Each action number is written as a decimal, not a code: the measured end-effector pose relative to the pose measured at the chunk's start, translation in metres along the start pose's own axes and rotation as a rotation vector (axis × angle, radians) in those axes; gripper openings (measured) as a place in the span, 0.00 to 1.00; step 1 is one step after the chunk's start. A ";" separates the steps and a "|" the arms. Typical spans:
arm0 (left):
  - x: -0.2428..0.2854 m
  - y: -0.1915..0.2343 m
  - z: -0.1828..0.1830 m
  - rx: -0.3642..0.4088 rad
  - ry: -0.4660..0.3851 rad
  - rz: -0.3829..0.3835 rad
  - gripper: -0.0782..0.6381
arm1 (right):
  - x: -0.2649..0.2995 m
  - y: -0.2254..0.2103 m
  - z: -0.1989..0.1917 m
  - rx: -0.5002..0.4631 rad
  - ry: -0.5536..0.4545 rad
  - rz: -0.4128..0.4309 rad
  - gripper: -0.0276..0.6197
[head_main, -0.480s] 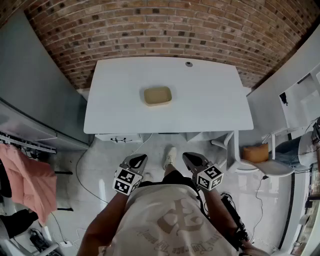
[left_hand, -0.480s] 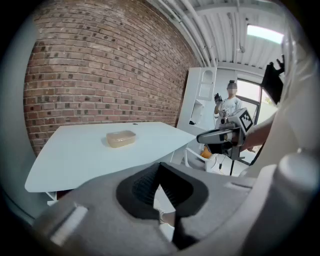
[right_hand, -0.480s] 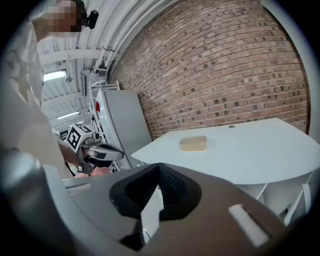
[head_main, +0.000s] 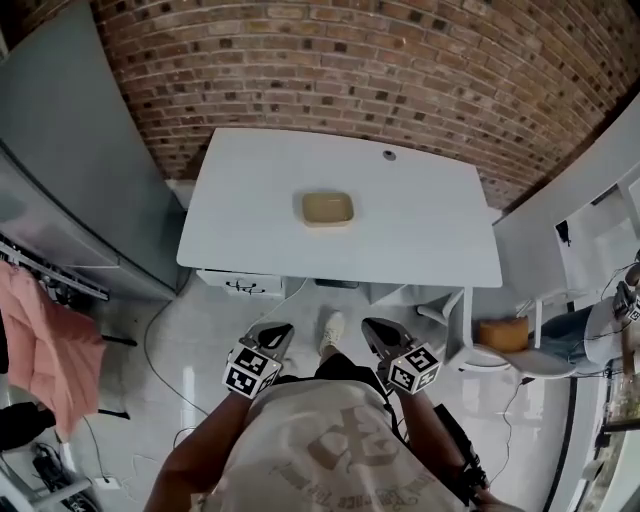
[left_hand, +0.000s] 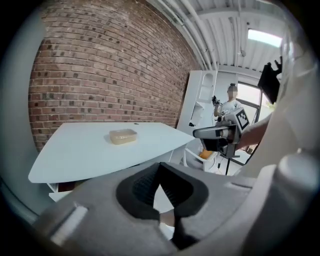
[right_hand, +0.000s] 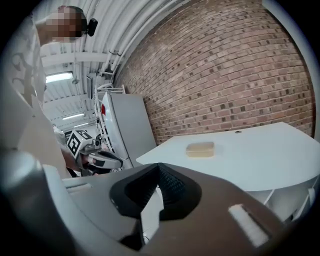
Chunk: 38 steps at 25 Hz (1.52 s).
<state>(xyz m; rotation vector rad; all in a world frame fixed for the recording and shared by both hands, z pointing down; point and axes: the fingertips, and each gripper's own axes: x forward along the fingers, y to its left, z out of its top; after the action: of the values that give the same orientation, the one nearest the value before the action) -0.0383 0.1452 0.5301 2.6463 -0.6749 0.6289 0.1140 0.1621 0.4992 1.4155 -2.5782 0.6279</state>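
Observation:
A shallow tan container (head_main: 328, 208) lies on a white table (head_main: 420, 230), left of the table's middle. Both grippers hang over the floor in front of the table, close to my body and well short of its near edge. My left gripper (head_main: 276, 332) is shut and holds nothing; my right gripper (head_main: 374, 328) is shut too, also with nothing in it. In the left gripper view the left gripper (left_hand: 160, 167) points at the table, with the container (left_hand: 123, 136) far ahead. The right gripper (right_hand: 159, 167) sees the container (right_hand: 200, 149) from the other side.
A grey cabinet (head_main: 70, 170) stands left of the table and a brick wall (head_main: 330, 60) behind it. A chair with an orange cushion (head_main: 505, 335) sits at the right. Pink cloth (head_main: 45, 350) hangs at the left. Cables cross the floor (head_main: 190, 330). Another person (left_hand: 230, 102) stands far off.
The head view has shifted a little, so the table and container sit slightly lower and to the right. Both grippers stay shut and have barely moved.

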 end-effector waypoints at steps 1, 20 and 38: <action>-0.002 0.001 0.000 -0.001 -0.001 0.004 0.11 | 0.002 0.001 0.000 -0.003 0.004 0.003 0.05; 0.001 0.027 0.003 -0.041 -0.004 0.077 0.11 | 0.031 -0.018 -0.002 -0.022 0.053 0.032 0.05; 0.066 0.076 0.051 -0.048 0.026 0.122 0.11 | 0.113 -0.087 0.037 -0.088 0.154 0.137 0.05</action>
<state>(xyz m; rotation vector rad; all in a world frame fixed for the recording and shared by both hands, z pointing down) -0.0084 0.0363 0.5354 2.5631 -0.8389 0.6703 0.1271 0.0177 0.5268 1.1255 -2.5613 0.6082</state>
